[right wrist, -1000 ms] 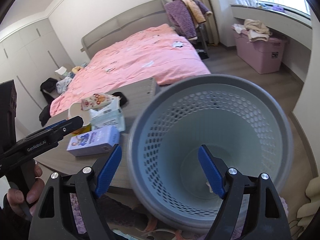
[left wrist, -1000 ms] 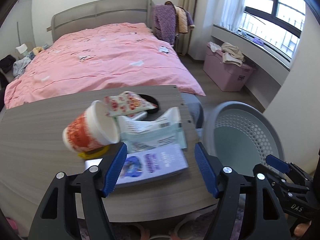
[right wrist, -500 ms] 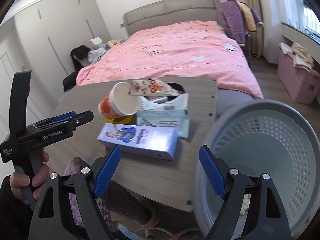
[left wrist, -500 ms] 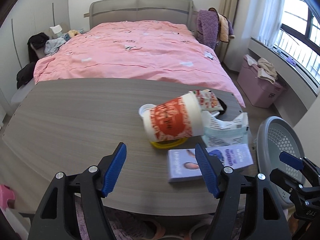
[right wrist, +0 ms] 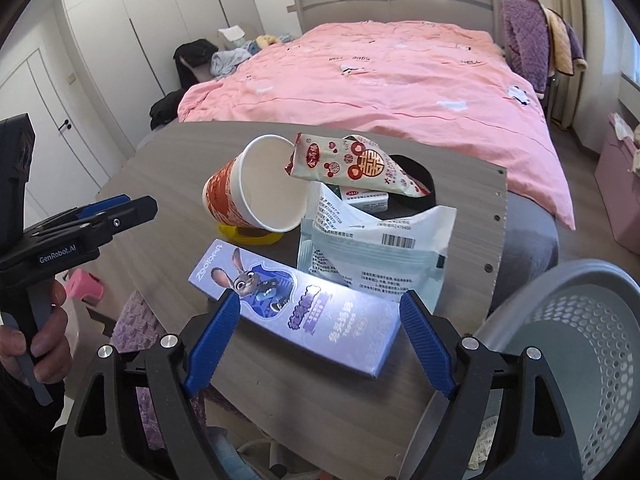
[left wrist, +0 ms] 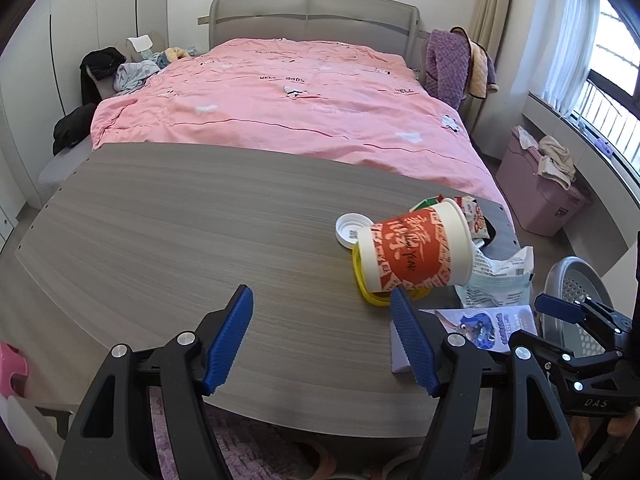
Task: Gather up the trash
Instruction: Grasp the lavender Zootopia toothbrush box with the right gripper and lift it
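My left tongs [left wrist: 322,334] hang spread over the bare grey wood-grain worktop [left wrist: 180,240], pinching nothing. My right tongs [right wrist: 320,338] are spread too, their blue pads either side of the long lilac cardboard box with a cartoon rabbit [right wrist: 296,302], not pressing it. Behind the box lie a tipped red-and-white paper cup [right wrist: 256,192] on a yellow ring [right wrist: 248,235], a pale green printed plastic pouch [right wrist: 376,252] and a red-patterned snack wrapper [right wrist: 352,166]. The grey perforated plastic bin [right wrist: 580,344] stands just beside the worktop's right edge.
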`<move>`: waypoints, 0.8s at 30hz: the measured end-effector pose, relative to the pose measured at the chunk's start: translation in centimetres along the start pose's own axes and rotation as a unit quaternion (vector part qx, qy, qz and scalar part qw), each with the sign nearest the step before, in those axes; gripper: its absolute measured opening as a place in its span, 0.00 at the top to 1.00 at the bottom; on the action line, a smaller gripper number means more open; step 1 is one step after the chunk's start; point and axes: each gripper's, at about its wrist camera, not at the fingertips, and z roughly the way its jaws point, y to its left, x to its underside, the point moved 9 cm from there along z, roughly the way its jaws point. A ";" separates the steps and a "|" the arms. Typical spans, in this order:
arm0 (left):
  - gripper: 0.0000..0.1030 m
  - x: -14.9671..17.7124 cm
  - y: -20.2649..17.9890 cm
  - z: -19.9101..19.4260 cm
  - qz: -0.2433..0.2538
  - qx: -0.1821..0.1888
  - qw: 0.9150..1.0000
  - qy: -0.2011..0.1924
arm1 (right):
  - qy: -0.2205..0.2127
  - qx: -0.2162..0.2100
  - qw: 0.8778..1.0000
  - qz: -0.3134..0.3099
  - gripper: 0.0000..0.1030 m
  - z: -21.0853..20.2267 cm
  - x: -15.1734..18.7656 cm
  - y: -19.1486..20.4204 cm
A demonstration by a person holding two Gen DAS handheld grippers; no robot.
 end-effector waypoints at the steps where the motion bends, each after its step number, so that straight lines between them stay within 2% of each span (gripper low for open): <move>1: 0.34 -0.1 0.1 0.1 -0.002 -0.001 1.000 0.001 | 0.002 -0.004 1.000 -0.001 0.22 0.1 0.0 0.0; 9: 0.34 -0.2 0.7 0.6 -0.009 -0.006 1.000 0.005 | 0.024 -0.026 0.999 -0.010 0.21 0.5 0.1 0.2; 18: 0.34 -0.1 1.0 0.4 -0.015 -0.009 1.000 0.003 | 0.041 -0.059 0.997 -0.016 0.21 -0.5 2.1 3.0; 24: 0.34 -0.1 1.2 0.3 -0.017 -0.008 1.000 0.003 | 0.041 -0.038 0.997 -0.051 0.21 -0.5 2.2 4.2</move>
